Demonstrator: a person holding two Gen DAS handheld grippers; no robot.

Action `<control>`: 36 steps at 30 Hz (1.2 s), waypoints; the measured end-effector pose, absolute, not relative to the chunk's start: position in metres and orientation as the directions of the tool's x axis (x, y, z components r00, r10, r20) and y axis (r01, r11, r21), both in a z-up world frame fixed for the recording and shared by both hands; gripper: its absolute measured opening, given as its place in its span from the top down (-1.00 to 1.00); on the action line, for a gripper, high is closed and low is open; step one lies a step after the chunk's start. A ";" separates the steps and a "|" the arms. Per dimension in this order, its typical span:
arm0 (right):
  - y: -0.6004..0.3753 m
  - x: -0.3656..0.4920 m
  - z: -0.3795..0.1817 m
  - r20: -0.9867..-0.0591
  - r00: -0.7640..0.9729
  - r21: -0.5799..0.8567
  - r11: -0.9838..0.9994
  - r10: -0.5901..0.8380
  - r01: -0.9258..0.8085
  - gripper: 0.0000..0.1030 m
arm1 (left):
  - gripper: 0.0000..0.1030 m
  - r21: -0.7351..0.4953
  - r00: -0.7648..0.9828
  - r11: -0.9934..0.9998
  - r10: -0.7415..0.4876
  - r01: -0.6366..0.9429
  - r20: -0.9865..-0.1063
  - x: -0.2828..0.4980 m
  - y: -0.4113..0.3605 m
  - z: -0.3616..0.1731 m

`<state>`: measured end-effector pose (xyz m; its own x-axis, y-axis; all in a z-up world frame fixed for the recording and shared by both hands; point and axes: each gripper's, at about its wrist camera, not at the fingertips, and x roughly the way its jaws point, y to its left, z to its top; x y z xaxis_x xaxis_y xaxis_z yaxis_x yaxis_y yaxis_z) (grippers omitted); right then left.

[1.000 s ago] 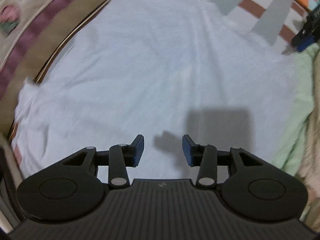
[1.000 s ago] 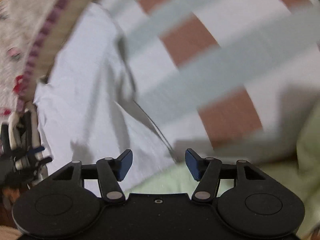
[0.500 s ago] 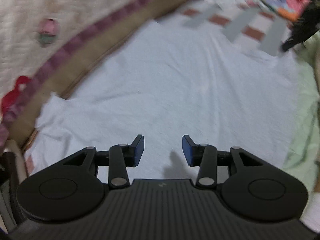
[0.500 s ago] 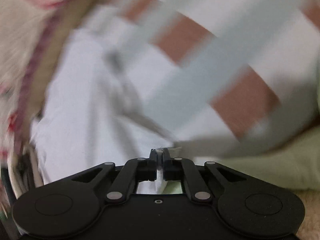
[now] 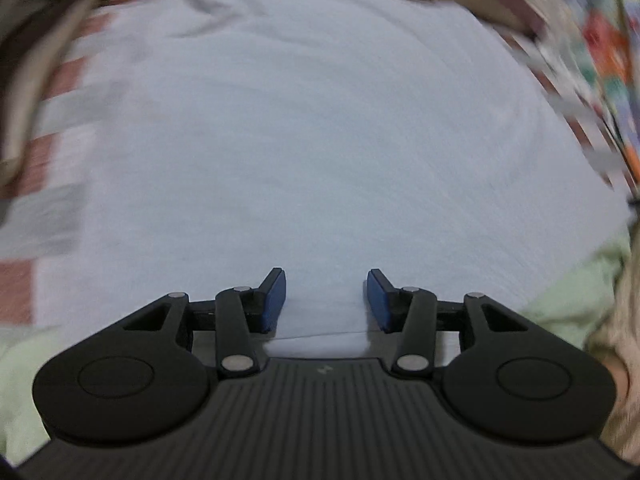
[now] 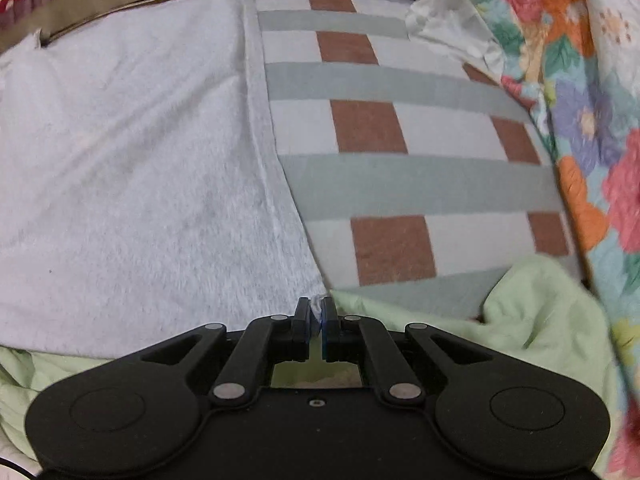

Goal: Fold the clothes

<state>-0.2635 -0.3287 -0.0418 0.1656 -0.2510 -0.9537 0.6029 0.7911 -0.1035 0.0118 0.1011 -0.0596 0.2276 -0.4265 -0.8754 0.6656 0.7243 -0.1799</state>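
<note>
The white garment (image 6: 132, 184) lies spread flat on a checked sheet (image 6: 384, 132), filling the left half of the right wrist frame, its hemmed edge running from top centre down to the bottom centre. There the right gripper (image 6: 316, 314) is clenched on the garment's near corner: a small tuft of white cloth shows pinched between its blue pads, so the grasp looks thin. In the left wrist frame the garment (image 5: 320, 140) fills nearly the whole view, blurred, and the left gripper (image 5: 326, 300) stands released, jaws apart over the cloth with the near hem line crossing low between them; nothing is held

To do this step well, I would bring the left gripper to the other near corner and pinch it deep, both layers if there are two, before any lift. Then raise both corners level and together, keeping the hem taut between them, and carry it toward the far edge at the top of the frame. Keep clear of the green cloth (image 6: 532, 320) at lower right, so it is not dragged along
</note>
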 end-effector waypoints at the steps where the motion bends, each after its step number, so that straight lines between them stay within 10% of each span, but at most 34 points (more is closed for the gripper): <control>1: -0.326 -0.263 -0.044 -0.956 0.149 -0.120 0.798 -0.254 0.591 0.92 | 0.11 -0.160 0.266 0.751 -0.413 0.641 -0.871 0.015 0.109 -0.057; 7: -0.308 -0.258 -0.045 -0.906 0.013 -0.354 0.775 -0.422 0.523 0.88 | 0.05 -0.023 0.486 0.913 -0.237 0.407 -0.841 0.051 0.175 -0.050; 11: -0.292 -0.249 -0.014 -0.840 0.166 -0.360 0.759 -0.517 0.543 0.35 | 0.05 -0.134 0.466 0.956 -0.246 0.261 -0.850 0.072 0.224 -0.069; 20: -0.156 -0.109 -0.003 -0.780 0.619 -0.019 0.992 -0.092 0.124 0.35 | -0.04 -0.360 0.455 0.924 -0.378 0.130 -0.806 0.068 0.249 -0.085; 27: -0.028 -0.024 -0.021 -0.760 0.594 0.116 0.954 0.265 -0.277 0.23 | -0.07 -0.481 0.449 0.870 -0.476 0.111 -0.757 0.057 0.265 -0.079; 36: 0.000 -0.011 -0.057 -0.780 0.475 0.278 0.906 0.407 -0.320 0.23 | -0.28 -0.503 0.471 0.855 -0.498 0.127 -0.728 0.045 0.266 -0.070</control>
